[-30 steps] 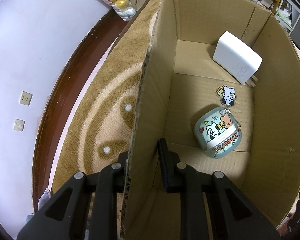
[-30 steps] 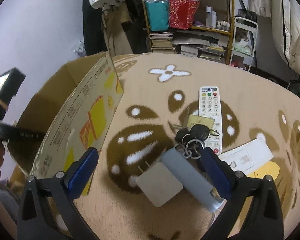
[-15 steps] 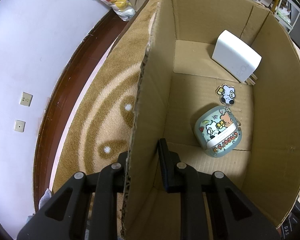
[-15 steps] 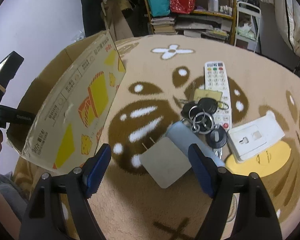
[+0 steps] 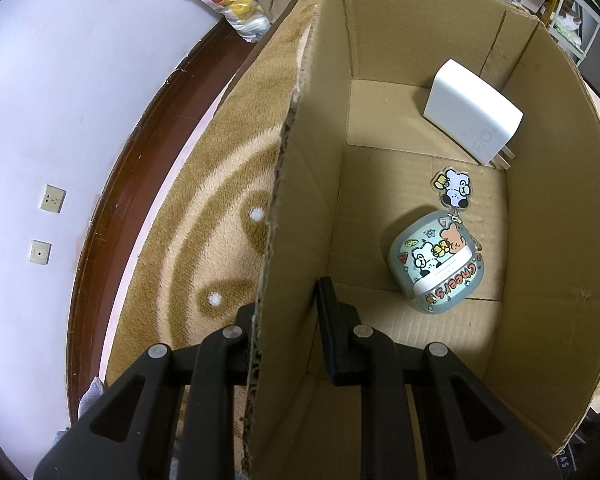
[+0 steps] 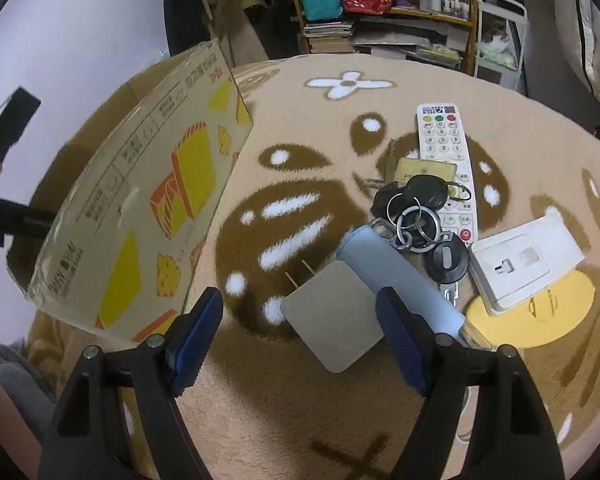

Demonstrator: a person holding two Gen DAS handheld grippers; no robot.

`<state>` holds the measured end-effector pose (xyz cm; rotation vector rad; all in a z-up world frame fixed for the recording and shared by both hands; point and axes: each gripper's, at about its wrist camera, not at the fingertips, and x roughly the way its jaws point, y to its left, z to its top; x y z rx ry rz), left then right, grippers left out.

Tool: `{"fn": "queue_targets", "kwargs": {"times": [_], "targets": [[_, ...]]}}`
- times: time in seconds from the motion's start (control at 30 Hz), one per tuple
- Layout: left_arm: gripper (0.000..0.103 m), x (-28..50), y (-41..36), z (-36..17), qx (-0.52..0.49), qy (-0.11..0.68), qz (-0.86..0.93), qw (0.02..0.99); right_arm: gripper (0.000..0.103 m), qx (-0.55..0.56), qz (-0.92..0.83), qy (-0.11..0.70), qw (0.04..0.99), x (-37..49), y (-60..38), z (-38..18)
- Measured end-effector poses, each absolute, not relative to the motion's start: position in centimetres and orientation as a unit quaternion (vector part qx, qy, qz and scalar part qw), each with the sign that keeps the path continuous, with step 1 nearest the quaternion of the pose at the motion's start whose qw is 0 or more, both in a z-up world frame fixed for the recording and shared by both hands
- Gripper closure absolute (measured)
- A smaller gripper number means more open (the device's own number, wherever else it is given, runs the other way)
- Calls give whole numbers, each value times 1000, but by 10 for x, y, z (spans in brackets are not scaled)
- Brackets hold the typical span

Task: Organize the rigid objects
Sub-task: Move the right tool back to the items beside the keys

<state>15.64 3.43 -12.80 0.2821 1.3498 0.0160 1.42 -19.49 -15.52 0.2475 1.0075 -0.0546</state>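
Left fingers: clamped on the near wall of the cardboard box (image 5: 548, 184), one finger (image 5: 332, 320) inside the box and the other outside against the rug; left gripper (image 5: 288, 320) straddles the wall's torn top edge.
Left of the left fingers: brown-and-tan rug (image 5: 204, 216), then a dark wood skirting and a pale wall with two sockets.
Ahead and right of the left fingers: a rounded cartoon-printed case (image 5: 436, 268) lies on the box floor with a charm (image 5: 454, 188) attached at its far end.
Farther ahead of them: a white charger (image 5: 472, 120) leans in the box's far right corner.
Right fingers: spread wide and holding nothing; right gripper (image 6: 300, 336) hovers above the rug (image 6: 308, 120) with blue pads (image 6: 196, 332).
Left of the right fingers: the box's printed outer side (image 6: 140, 216), tilted.
Between the right fingers: a flat grey plug adapter (image 6: 332, 320) on the rug, prongs pointing away.
Beside the right-hand finger: a pale blue cylinder (image 6: 396, 276) touching the adapter's right edge.
Ahead and right: a bunch of keys (image 6: 416, 212) lying over a white remote (image 6: 446, 160).
Far right: a white socket plate (image 6: 524, 256) resting partly on a yellow disc (image 6: 540, 316).
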Motion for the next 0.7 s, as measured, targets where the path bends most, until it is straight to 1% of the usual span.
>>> {"fn": "queue_targets", "kwargs": {"times": [0.2,0.47,0.6,0.7], "targets": [[84,156,33,-128,131,622,7,772,20,88,-37,489,867,16,-191,-159],[84,156,33,-128,131,623,7,772,20,76,-47,499,862,18,-193,-165],[84,156,33,-128,130,623,8,771,20,89,-52,494,864,17,-198,-165],[84,156,33,-127,132,623,8,771,20,70,-56,501,861,19,-195,-168]]}}
